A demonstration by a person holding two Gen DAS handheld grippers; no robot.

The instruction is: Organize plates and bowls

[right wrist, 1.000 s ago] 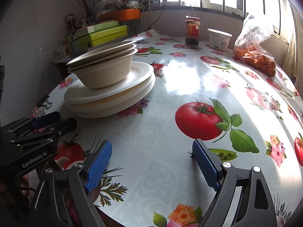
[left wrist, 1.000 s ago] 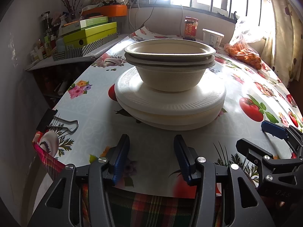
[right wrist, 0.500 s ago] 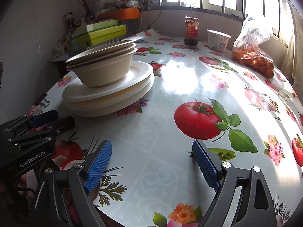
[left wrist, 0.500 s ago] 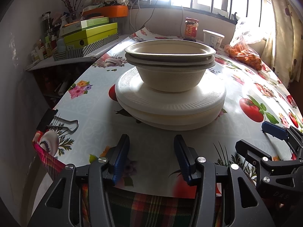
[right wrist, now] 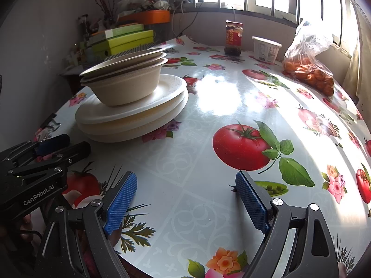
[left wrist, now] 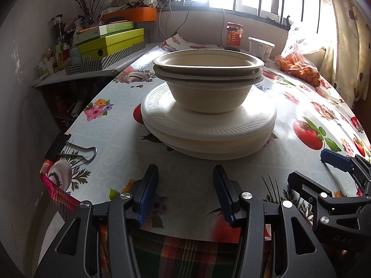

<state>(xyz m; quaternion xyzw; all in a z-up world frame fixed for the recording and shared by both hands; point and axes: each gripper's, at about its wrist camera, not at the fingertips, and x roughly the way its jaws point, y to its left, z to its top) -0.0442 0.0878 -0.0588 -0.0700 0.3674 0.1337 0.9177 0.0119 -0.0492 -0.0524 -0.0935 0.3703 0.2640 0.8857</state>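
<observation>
Worktop [left wrist: 116, 143]: covered with a glossy oilcloth printed with tomatoes and flowers; a plaid cloth shows under its near edge.

Task items: nested bowls [left wrist: 209, 88] stand upright on a stack of white plates [left wrist: 208, 127], on the left half of the worktop, directly ahead of the left gripper [left wrist: 185, 185]. At least three bowl rims are visible; the top bowl looks empty. The plates lie one on another, slightly offset; exact count cannot be told. In the right wrist view the same bowls [right wrist: 125, 81] and plates [right wrist: 132, 115] sit to the upper left.

Surroundings:
- A black binder clip [left wrist: 58, 147] grips the left edge of the worktop, well clear of the stack.
- At the far end, near the window: a jar with a red label [right wrist: 233, 38], contents dark; a white tub [right wrist: 265, 49], contents not visible; a clear plastic bag [right wrist: 308, 67] holding orange fruit.
- A side shelf to the left carries stacked green boxes [left wrist: 111, 44] and small bottles; an orange box [left wrist: 136, 15] sits behind them.

Nothing lies between the left gripper and the stack.

Grippers: left fingers [left wrist: 148, 192] are spread partway with nothing between them, over the near edge. The right gripper [right wrist: 185, 199] has its fingers [right wrist: 120, 201] spread wide and empty, over bare oilcloth just below a printed tomato. Each gripper shows at the edge of the other's view, side by side, apart.
</observation>
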